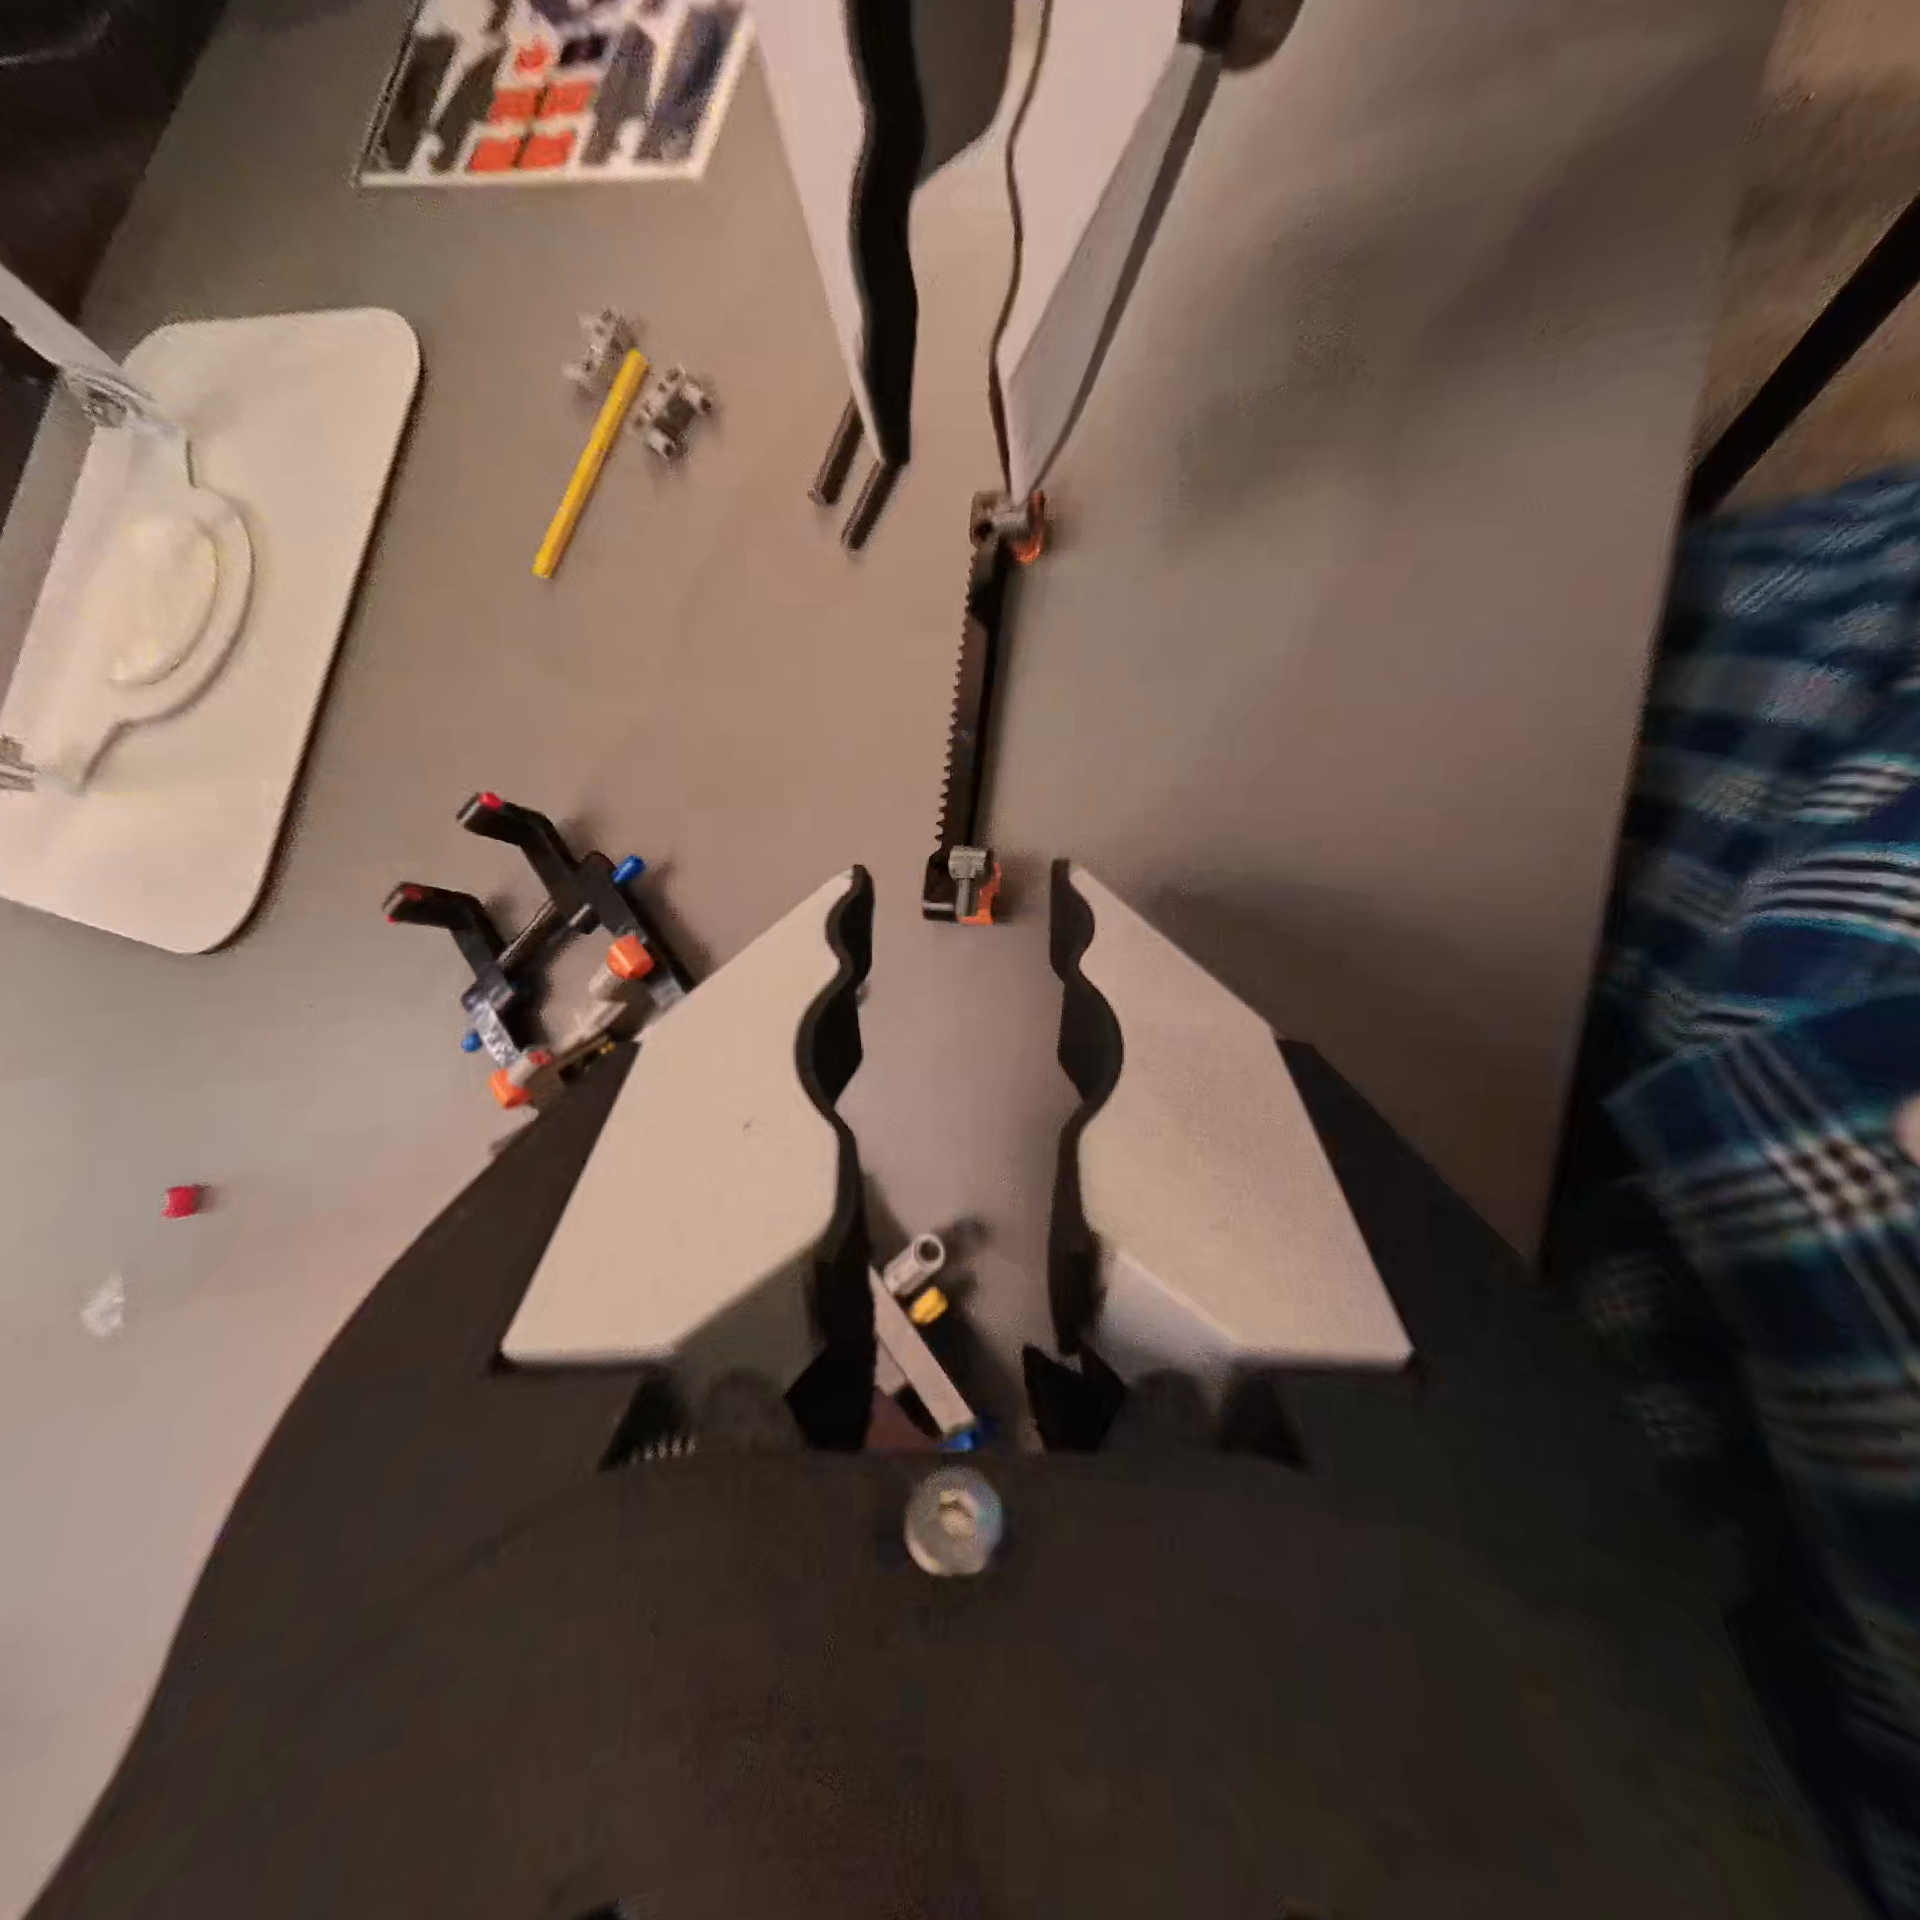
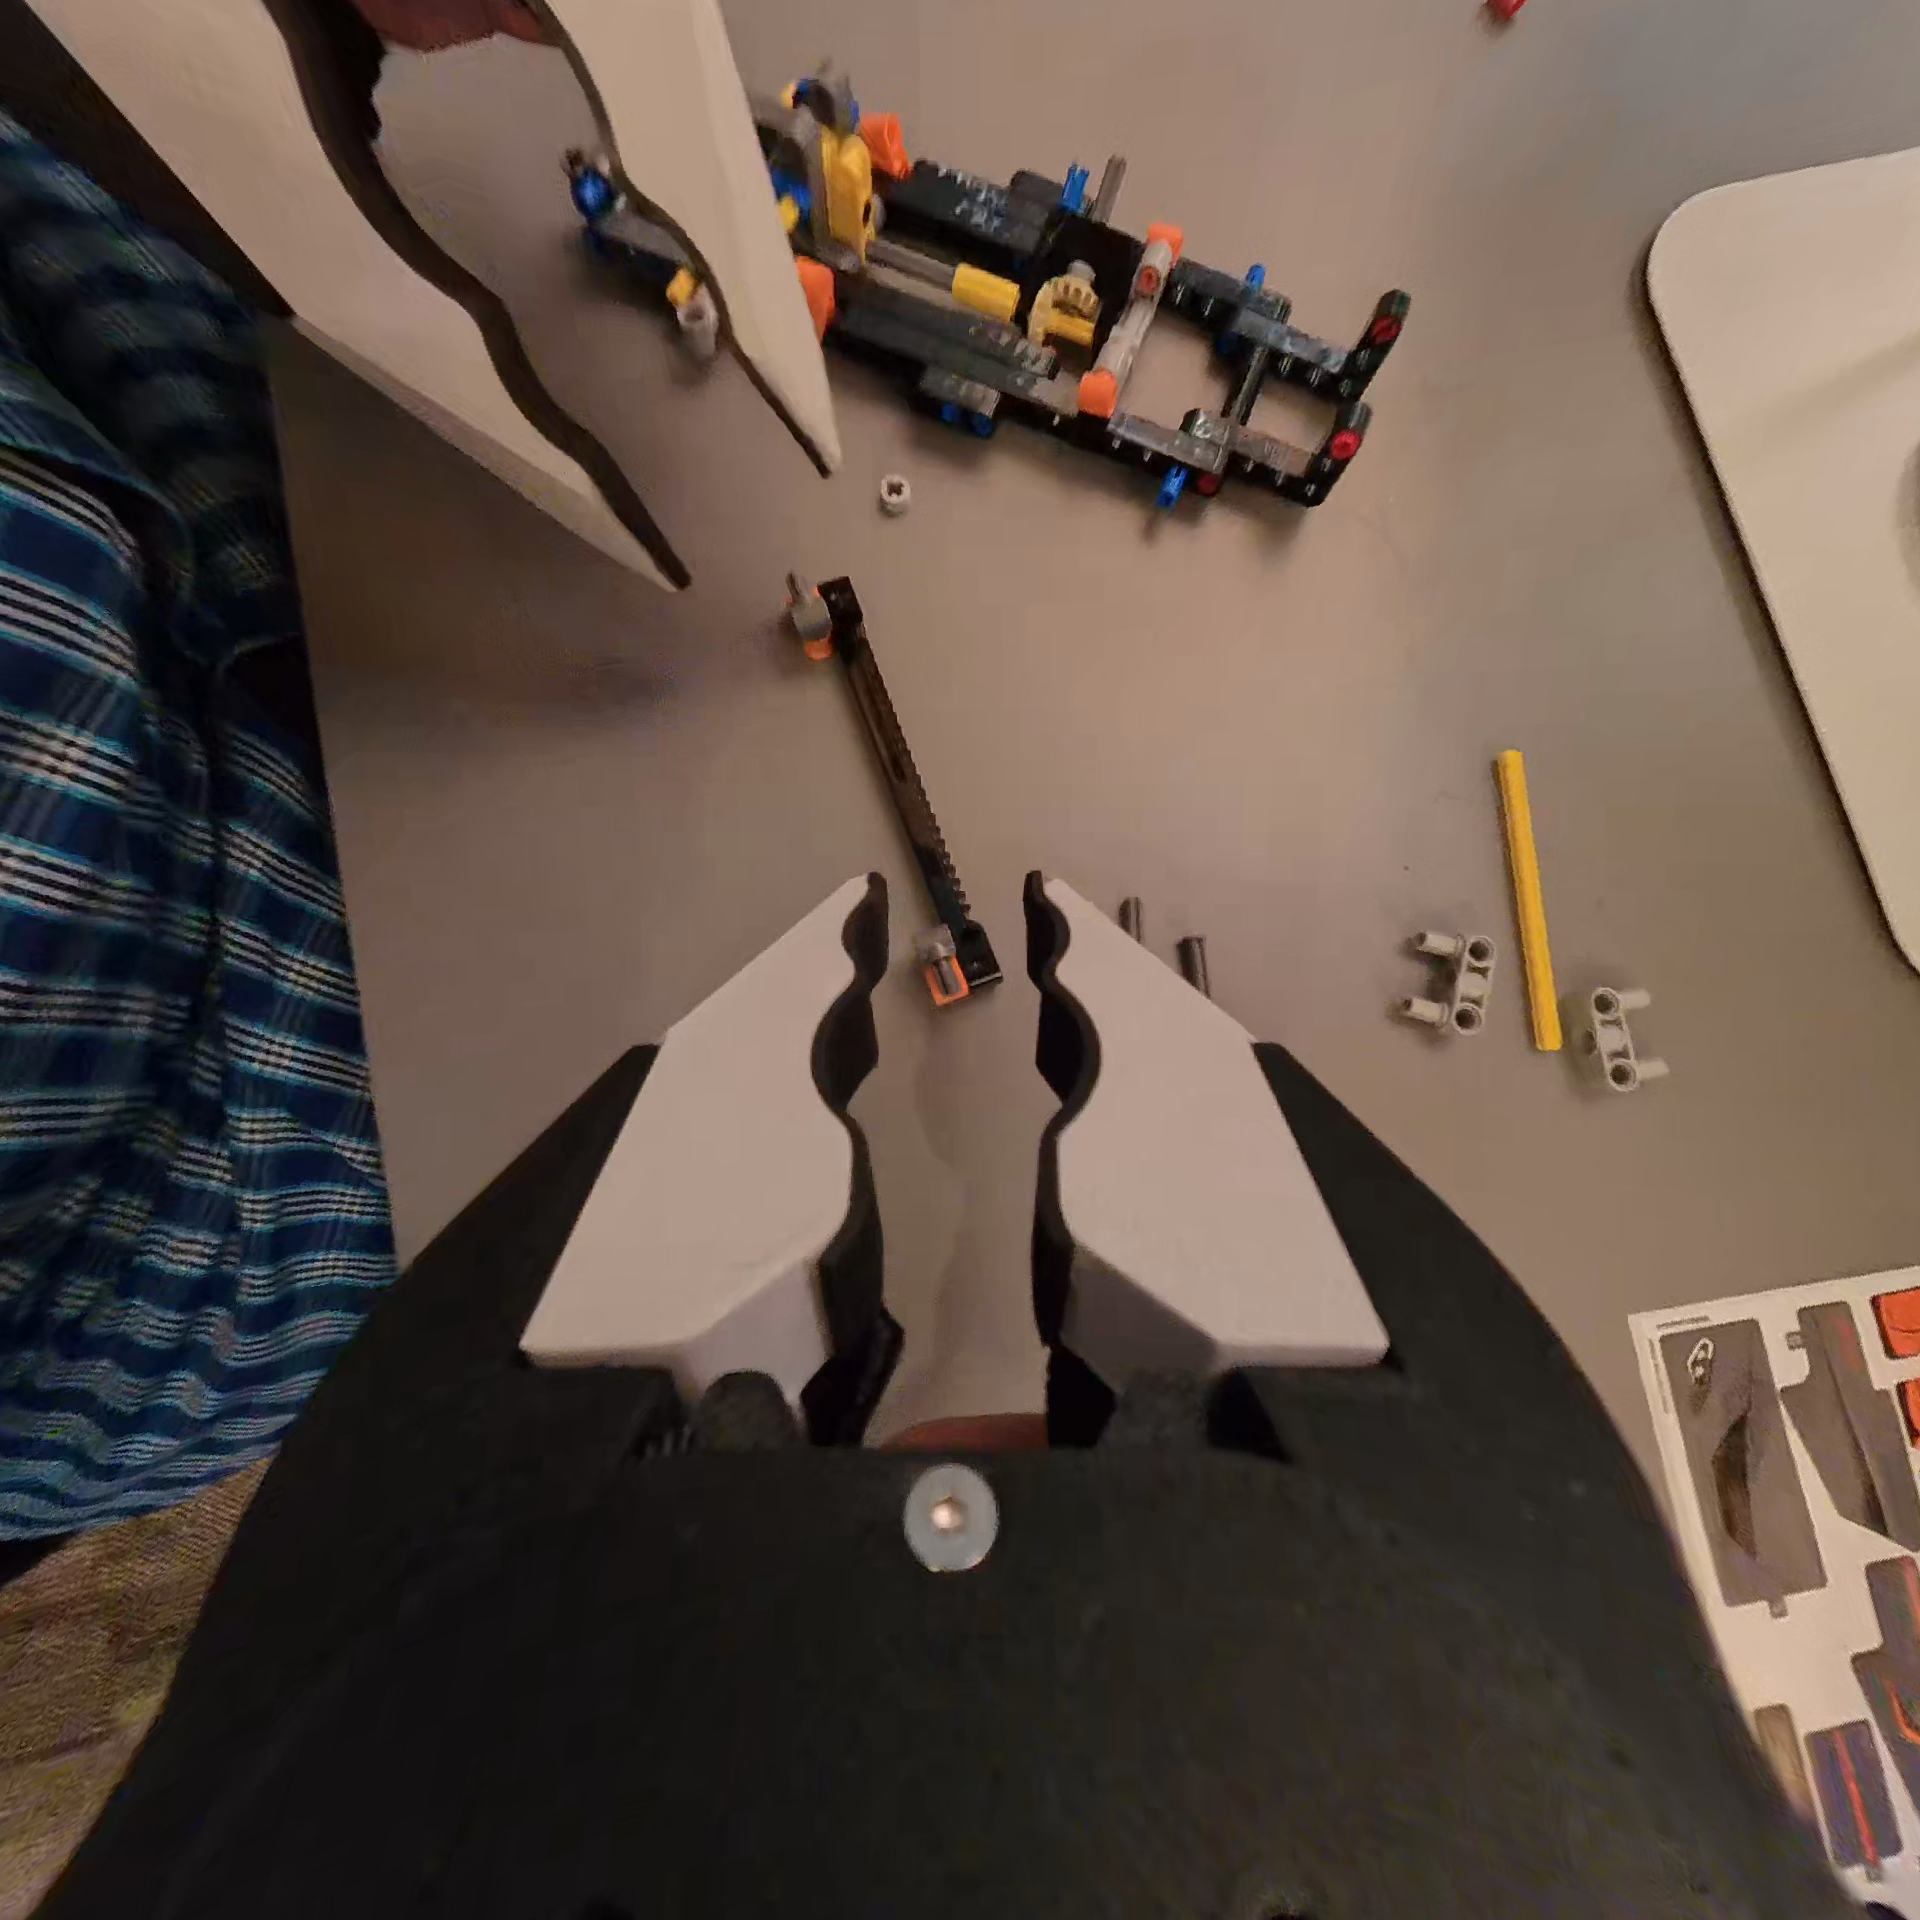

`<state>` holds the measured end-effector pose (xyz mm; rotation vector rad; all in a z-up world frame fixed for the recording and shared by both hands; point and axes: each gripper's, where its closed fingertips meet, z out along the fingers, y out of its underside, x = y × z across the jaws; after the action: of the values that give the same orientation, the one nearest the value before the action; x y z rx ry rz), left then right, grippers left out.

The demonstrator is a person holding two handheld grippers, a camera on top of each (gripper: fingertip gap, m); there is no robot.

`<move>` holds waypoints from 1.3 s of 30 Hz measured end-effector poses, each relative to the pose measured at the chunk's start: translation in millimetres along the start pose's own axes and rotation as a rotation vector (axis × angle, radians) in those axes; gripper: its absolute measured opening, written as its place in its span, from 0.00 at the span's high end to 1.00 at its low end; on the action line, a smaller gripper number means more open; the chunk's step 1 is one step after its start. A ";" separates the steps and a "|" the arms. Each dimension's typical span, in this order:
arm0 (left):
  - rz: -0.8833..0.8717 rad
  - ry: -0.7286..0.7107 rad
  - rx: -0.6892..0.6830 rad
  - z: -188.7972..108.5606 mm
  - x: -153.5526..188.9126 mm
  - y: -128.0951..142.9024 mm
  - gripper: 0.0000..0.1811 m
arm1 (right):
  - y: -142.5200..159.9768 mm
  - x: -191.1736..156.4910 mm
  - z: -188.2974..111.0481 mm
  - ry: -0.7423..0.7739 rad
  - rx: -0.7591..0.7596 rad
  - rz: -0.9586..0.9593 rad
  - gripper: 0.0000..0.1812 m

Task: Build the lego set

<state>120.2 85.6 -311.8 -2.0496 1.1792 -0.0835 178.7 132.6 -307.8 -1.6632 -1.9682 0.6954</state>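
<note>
A black toothed rack (image 1: pixel 977 707) with grey and orange end pieces lies on the grey table (image 1: pixel 1299 623). My left gripper (image 1: pixel 961 883) is open and empty, with the rack's near end just ahead of its tips. My right gripper (image 2: pixel 954 883) is open and empty, and the rack's (image 2: pixel 899 790) other end lies between its fingertips. The right gripper's fingers (image 1: pixel 1091 312) face me at the top of the left wrist view. The long black chassis build (image 2: pixel 1091 312) lies beyond the left gripper's fingers (image 2: pixel 436 291). Part of it (image 1: pixel 551 966) is hidden behind my left fingers.
A yellow axle (image 2: pixel 1527 894), two grey connectors (image 2: pixel 1449 977) (image 2: pixel 1616 1034), two dark pins (image 2: pixel 1193 961) and a grey bush (image 2: pixel 891 494) lie loose. A white board (image 1: pixel 208 623), a sticker sheet (image 2: pixel 1787 1507) and a red piece (image 1: pixel 185 1200) are nearby. A person's plaid clothing (image 1: pixel 1766 935) is at the table edge. My hands' fingertips stand some 8 cm from each other. The grey bush (image 2: pixel 891 494) is about 5 cm from my left fingertips and 11 cm from my right.
</note>
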 end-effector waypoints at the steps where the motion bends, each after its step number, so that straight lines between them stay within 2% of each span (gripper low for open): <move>1: 0.015 0.000 -0.030 5.6 2.2 1.6 0.82 | 2.9 -0.3 3.5 0.008 -0.012 -0.019 0.87; 6: -0.038 0.030 -0.109 19.4 7.1 10.0 0.79 | 19.4 -1.8 19.9 0.027 -0.094 -0.103 0.86; 12: -0.059 0.065 -0.119 16.4 3.2 14.3 0.74 | 21.9 -0.8 21.3 0.006 -0.046 -0.099 0.84; 16: -0.027 0.074 -0.121 13.7 0.4 19.4 0.75 | 23.2 -1.6 15.6 -0.040 0.010 -0.071 0.84; 23: -0.020 0.093 -0.127 15.2 -0.2 22.8 0.77 | 29.6 -2.2 15.9 -0.070 0.006 -0.098 0.86; 31: 0.019 0.104 -0.121 24.1 -3.9 20.4 0.91 | 29.6 0.5 17.8 -0.104 0.028 -0.089 0.92; 36: 0.029 0.132 -0.118 24.8 -3.6 20.1 0.91 | 29.8 0.9 17.8 -0.115 0.049 -0.098 0.92; 39: 0.045 0.155 -0.117 25.2 -1.6 17.6 0.87 | 29.9 0.9 17.7 -0.117 0.049 -0.105 0.92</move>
<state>116.8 96.3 -340.5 -2.1486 1.3528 -0.1572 189.6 136.2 -340.6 -1.5101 -2.0848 0.8111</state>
